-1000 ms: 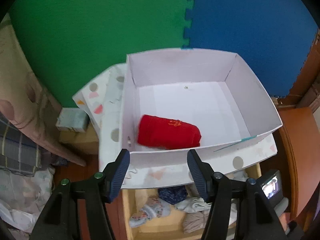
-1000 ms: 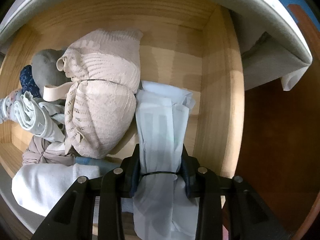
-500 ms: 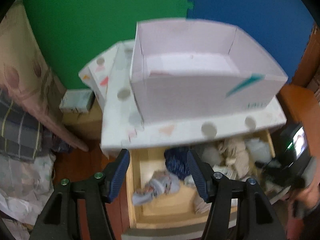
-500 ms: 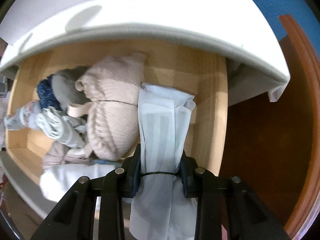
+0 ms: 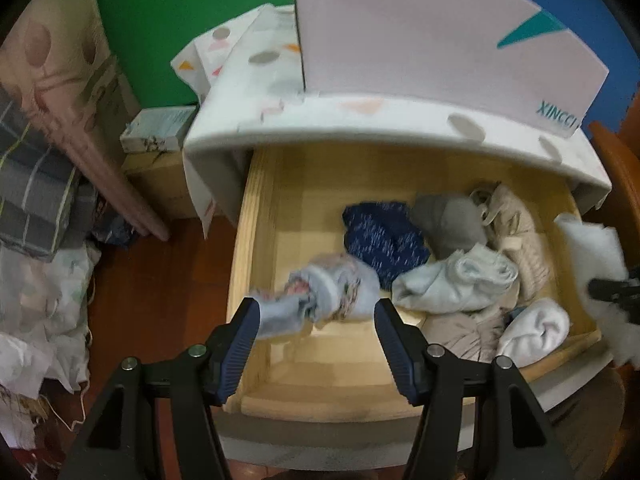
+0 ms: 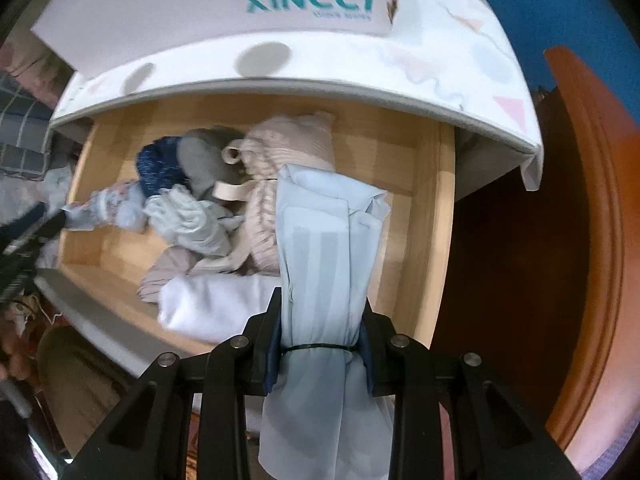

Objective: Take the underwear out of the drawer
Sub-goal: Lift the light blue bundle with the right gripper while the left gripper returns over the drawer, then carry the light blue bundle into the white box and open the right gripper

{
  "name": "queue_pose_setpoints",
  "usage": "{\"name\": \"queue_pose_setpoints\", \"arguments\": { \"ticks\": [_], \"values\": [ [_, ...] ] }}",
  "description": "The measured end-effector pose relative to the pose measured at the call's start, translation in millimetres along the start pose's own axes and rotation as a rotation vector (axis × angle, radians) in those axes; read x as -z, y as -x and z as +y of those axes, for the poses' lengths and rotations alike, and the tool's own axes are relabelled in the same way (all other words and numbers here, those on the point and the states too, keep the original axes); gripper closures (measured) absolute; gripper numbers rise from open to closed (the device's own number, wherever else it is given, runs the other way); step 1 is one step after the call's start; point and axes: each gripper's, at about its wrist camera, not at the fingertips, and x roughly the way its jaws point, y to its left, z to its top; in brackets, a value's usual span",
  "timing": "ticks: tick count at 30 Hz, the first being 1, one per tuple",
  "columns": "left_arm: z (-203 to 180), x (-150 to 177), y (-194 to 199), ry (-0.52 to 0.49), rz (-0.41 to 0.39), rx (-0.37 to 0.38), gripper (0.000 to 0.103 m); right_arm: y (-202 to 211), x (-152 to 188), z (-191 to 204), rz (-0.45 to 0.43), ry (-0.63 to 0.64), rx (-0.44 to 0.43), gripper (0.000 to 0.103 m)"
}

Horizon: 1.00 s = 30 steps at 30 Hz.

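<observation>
The wooden drawer (image 5: 256, 240) stands pulled out with several rolled pieces of underwear inside. A floral light-blue roll (image 5: 332, 288) lies at its left, just beyond my left gripper (image 5: 317, 310), which hangs open over it without touching. Further right lie a navy speckled piece (image 5: 384, 236), a grey one (image 5: 448, 216) and a beige knit one (image 5: 516, 232). My right gripper (image 6: 320, 320) is shut on a pale blue rolled garment (image 6: 328, 240), held above the drawer's right side (image 6: 444, 208). It also shows at the right edge of the left wrist view.
A white XINCCI box (image 5: 440, 40) sits on the cloth-covered cabinet top (image 5: 280, 92) overhanging the drawer. Piled fabrics and a small carton (image 5: 160, 128) crowd the floor on the left. A curved wooden furniture edge (image 6: 592, 240) stands close on the right.
My left gripper has dropped from above the white box to the front of the drawer. The right gripper has risen with the pale blue garment still clamped.
</observation>
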Motion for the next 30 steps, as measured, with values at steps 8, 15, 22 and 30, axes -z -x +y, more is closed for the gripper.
{"name": "queue_pose_setpoints", "arguments": {
  "ticks": [8, 15, 22, 30],
  "values": [
    [-4, 17, -8, -0.012, -0.018, -0.032, 0.042, 61, 20, 15, -0.120, 0.031, -0.016, 0.074],
    [-2, 19, -6, 0.010, -0.047, -0.039, 0.042, 128, 1, 29, -0.265, 0.055, -0.026, 0.074],
    [2, 19, -5, 0.034, -0.055, -0.036, 0.042, 180, -58, 36, -0.407, 0.041, -0.003, 0.074],
    [6, 20, -6, 0.057, -0.052, -0.023, 0.042, 185, -146, 37, -0.465, 0.011, 0.044, 0.074]
  ]
}}
